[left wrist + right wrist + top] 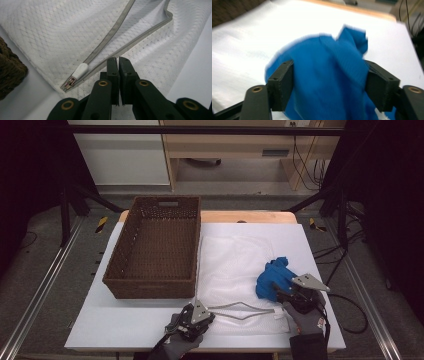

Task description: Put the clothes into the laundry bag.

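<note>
**Floppy blue cloth, zippered mesh bag: where to grab?**

The crumpled blue knit cloth point(272, 278) sits on the near right of the flat white mesh laundry bag point(235, 265), which lies on the white table top point(125, 322) just beside the brown woven basket point(155, 247). It looks light and totally limp, with a ribbed weave that shouldn't be slippery and nothing breakable about it. Being so soft, it'll likely sag and trail wherever it isn't pinched, so a bite on a bunched fold near the middle seems better than on a loose corner.

The right gripper point(329, 85) has its jaws spread wide with the cloth bulging between them. The picture is blurry there, and the pads don't seem to be squeezing the fabric.

The left gripper point(119, 62) has its jaws closed to a thin slit at the bag's near edge, right by the grey zipper point(125, 37) and its white pull point(80, 70). Whether a bit of mesh is caught in there can't be told. The zip stands open, and the mouth looks floppy too, so it probably needs holding apart.
</note>
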{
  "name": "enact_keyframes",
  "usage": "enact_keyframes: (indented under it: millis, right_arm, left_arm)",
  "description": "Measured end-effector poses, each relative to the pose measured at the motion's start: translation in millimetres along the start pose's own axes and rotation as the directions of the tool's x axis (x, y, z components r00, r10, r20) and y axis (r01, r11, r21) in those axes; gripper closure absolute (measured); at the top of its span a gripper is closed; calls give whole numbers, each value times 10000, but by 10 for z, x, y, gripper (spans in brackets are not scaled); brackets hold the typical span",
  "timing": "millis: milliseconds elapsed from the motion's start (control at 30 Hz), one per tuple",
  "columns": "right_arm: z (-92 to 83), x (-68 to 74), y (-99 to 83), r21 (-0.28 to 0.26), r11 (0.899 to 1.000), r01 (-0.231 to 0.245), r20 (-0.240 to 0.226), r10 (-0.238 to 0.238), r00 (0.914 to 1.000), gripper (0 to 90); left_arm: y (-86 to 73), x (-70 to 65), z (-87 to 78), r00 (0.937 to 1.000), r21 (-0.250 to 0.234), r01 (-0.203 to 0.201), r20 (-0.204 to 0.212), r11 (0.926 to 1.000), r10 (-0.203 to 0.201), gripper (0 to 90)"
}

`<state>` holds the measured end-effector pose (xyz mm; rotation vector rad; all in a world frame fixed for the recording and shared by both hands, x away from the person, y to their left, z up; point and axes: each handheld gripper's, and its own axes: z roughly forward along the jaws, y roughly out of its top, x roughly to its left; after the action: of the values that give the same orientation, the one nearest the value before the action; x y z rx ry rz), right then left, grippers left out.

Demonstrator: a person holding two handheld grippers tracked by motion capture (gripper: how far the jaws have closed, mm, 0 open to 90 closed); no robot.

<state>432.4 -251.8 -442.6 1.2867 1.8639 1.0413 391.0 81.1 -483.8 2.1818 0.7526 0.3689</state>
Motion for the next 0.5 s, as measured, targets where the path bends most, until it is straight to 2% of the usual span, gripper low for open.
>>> enact_keyframes:
  millis: [67,167,200,233,267,300,333,367,400,433,467,500]
  right_arm:
    - [-96,63,83,-474,9988,129,-309,-143,9994,286]
    - [-149,130,133,-686,9974,207,-584,-247,9980,293]
    - [-165,203,161,-902,9955,285,-1030,-378,9940,308]
    - [-165,203,161,-902,9955,285,-1030,-378,9940,308]
    - [-133,299,166,-854,9958,337,-1554,-467,9867,322]
    - [-133,299,166,-854,9958,337,-1554,-467,9867,322]
    - [-77,413,151,-670,9962,565,-1883,-682,9797,335]
    - [-77,413,151,-670,9962,565,-1883,-682,9797,335]
    - [-23,507,123,-493,9967,650,-2367,-749,9687,346]
    - [-23,507,123,-493,9967,650,-2367,-749,9687,346]
    - [9,589,83,-360,9956,869,-2592,-933,9613,356]
    - [9,589,83,-360,9956,869,-2592,-933,9613,356]
  left_arm:
    - [18,3,-34,10000,-161,9,-21,9999,-10,870]
    - [43,6,-62,10000,-341,70,14,9994,-70,887]
    - [60,3,-67,9999,-392,106,60,9992,-104,896]
    - [60,3,-67,9999,-392,106,60,9992,-104,900]
    - [60,-9,-49,9998,-335,124,126,9994,-120,900]
    - [60,-9,-49,9998,-335,124,126,9994,-120,900]
    - [58,-26,-25,9998,-258,79,184,9996,-74,900]
    - [58,-26,-25,9998,-258,79,184,9996,-74,900]
    - [59,-42,-3,9998,-202,35,220,9998,-31,900]
    - [59,-42,-3,9998,-202,35,220,9998,-31,900]
    - [59,-49,6,9997,-160,-2,236,9999,6,900]
    - [58,-52,10,9997,-142,-11,245,9999,14,900]
